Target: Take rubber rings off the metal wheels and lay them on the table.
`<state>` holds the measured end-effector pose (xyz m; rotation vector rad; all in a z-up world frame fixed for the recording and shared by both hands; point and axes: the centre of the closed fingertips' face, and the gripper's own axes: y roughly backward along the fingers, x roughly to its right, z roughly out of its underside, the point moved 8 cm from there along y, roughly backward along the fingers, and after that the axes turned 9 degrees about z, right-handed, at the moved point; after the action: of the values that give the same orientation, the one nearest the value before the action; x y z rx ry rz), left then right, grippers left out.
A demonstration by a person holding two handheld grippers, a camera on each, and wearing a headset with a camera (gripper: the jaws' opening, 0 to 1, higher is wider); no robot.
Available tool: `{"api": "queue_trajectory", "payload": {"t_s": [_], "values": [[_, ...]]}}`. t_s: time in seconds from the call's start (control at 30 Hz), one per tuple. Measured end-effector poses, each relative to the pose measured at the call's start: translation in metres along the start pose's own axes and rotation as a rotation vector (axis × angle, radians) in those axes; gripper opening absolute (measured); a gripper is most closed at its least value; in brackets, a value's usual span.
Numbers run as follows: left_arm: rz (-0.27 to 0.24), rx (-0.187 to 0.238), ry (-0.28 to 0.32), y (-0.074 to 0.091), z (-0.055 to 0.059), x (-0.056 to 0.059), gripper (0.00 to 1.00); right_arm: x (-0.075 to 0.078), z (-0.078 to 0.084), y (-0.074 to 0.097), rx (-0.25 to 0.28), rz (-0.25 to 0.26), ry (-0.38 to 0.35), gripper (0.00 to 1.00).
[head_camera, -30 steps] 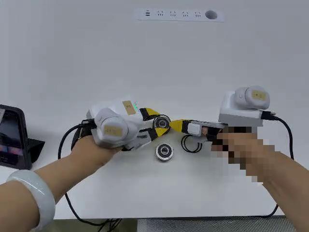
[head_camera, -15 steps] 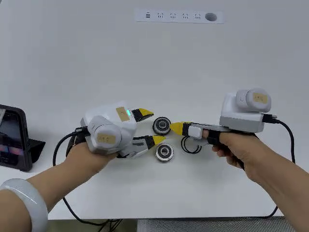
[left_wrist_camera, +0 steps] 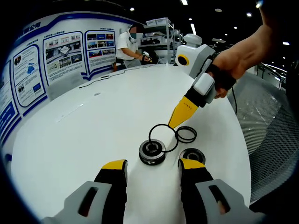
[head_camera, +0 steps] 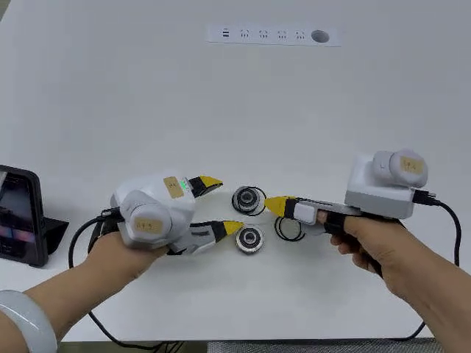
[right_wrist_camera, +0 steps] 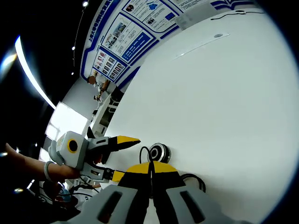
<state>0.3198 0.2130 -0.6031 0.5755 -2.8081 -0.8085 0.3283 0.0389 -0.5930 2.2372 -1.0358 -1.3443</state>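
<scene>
Two metal wheels lie on the white table: the far wheel (head_camera: 246,198) (left_wrist_camera: 152,150) (right_wrist_camera: 159,152) and the near wheel (head_camera: 250,237) (left_wrist_camera: 192,155). My left gripper (head_camera: 221,204) (left_wrist_camera: 152,170) (right_wrist_camera: 122,157) is open, left of both wheels and touching neither. My right gripper (head_camera: 272,206) (left_wrist_camera: 180,116) (right_wrist_camera: 150,170) is shut on a thin black rubber ring (left_wrist_camera: 159,125) that loops from its tip down to the far wheel. Loose rubber rings (head_camera: 289,228) (left_wrist_camera: 186,135) (right_wrist_camera: 194,179) lie on the table under the right gripper.
A dark tablet (head_camera: 18,213) stands at the table's left edge. A white power strip (head_camera: 272,34) lies at the far side. Black cables (head_camera: 81,243) trail from both grippers over the near edge. A person (left_wrist_camera: 126,39) stands far behind the table.
My left gripper has let go of the far wheel, opened and drawn back to the left. The wheel now rests on the table. My right gripper has stayed shut at the wheel's right.
</scene>
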Motion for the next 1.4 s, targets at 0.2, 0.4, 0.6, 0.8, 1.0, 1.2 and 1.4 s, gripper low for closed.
{"api": "queue_trajectory", "payload": {"t_s": [0.2, 0.4, 0.6, 0.8, 1.0, 1.2, 1.4], "values": [[-0.005, -0.004, 0.022, 0.007, 0.007, 0.001, 0.51, 0.013, 0.009, 0.015, 0.008, 0.032, -0.027, 0.02], [-0.008, -0.011, 0.038, 0.011, 0.012, 0.003, 0.53, 0.022, 0.019, 0.028, 0.004, 0.066, -0.052, 0.02], [-0.008, -0.013, 0.04, 0.013, 0.014, 0.006, 0.53, 0.027, 0.025, 0.035, 0.001, 0.09, -0.067, 0.02], [-0.01, -0.018, 0.047, 0.015, 0.016, 0.007, 0.51, 0.034, 0.029, 0.036, -0.013, 0.123, -0.059, 0.02], [-0.005, -0.021, 0.049, 0.015, 0.017, 0.008, 0.5, 0.033, 0.029, 0.035, -0.009, 0.143, -0.026, 0.04], [0.001, -0.025, 0.048, 0.014, 0.016, 0.008, 0.46, 0.036, 0.028, 0.035, -0.013, 0.153, 0.0, 0.08], [0.0, -0.012, 0.045, 0.012, 0.013, 0.007, 0.47, 0.038, 0.027, 0.038, -0.027, 0.184, 0.094, 0.13]]}}
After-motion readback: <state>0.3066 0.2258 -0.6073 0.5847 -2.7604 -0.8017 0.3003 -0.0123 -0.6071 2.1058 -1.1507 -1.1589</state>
